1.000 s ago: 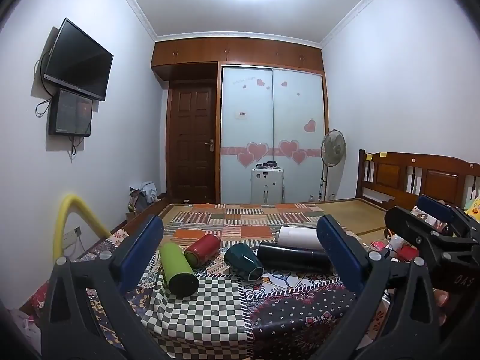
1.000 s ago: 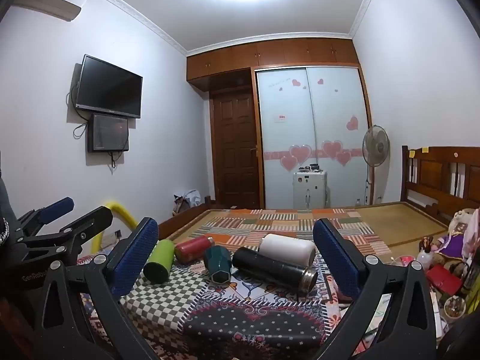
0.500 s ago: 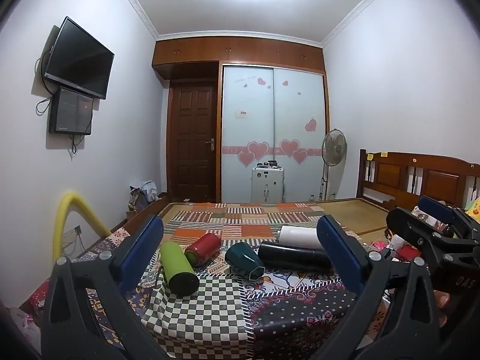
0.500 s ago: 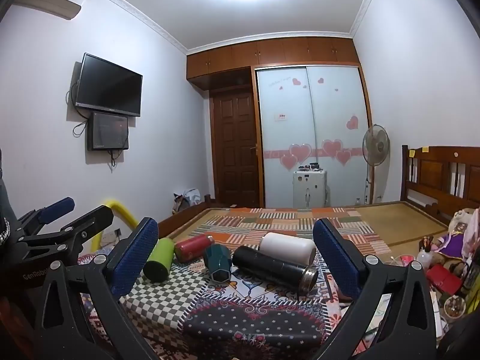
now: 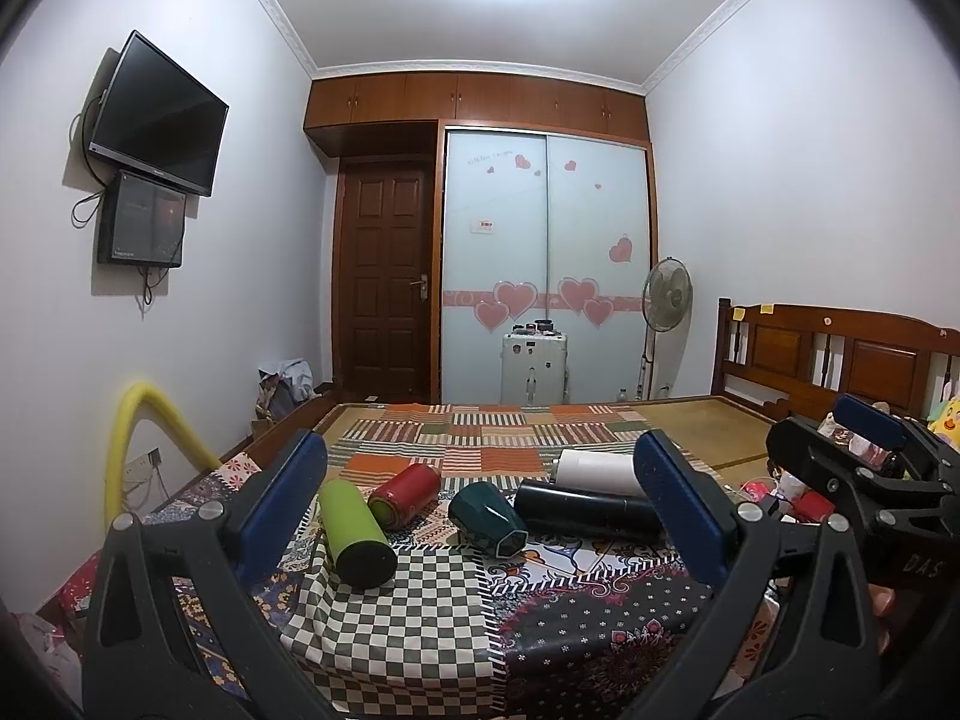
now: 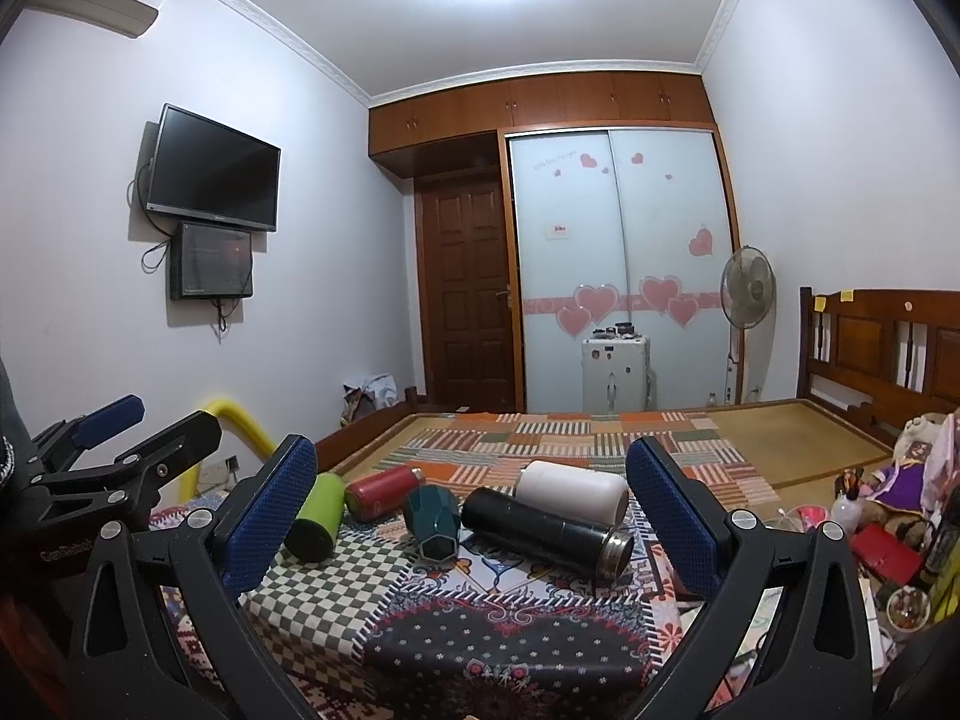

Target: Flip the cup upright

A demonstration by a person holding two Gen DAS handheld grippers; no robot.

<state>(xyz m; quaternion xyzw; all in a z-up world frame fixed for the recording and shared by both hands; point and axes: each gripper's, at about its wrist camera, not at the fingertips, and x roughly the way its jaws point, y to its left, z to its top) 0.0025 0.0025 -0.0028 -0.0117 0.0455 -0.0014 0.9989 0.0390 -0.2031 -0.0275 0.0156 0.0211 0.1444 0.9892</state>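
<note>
Several cups lie on their sides on a patterned tablecloth [image 5: 420,618]: a green cup [image 5: 355,533] [image 6: 317,516], a red cup [image 5: 405,495] [image 6: 384,492], a dark teal faceted cup [image 5: 487,518] [image 6: 433,521], a long black flask [image 5: 591,511] [image 6: 549,531] and a white cup [image 5: 597,471] [image 6: 573,490]. My left gripper [image 5: 480,510] is open and empty, well short of the cups. My right gripper [image 6: 471,516] is open and empty, also short of them. Each gripper shows at the edge of the other's view.
The table [image 6: 480,648] stands before a bed with a patchwork cover [image 5: 480,438]. Clutter and toys lie at the right [image 6: 888,540]. A yellow foam tube [image 5: 138,450] arches at the left by the wall.
Both views have shifted only slightly; the cups have not moved and both grippers stay open.
</note>
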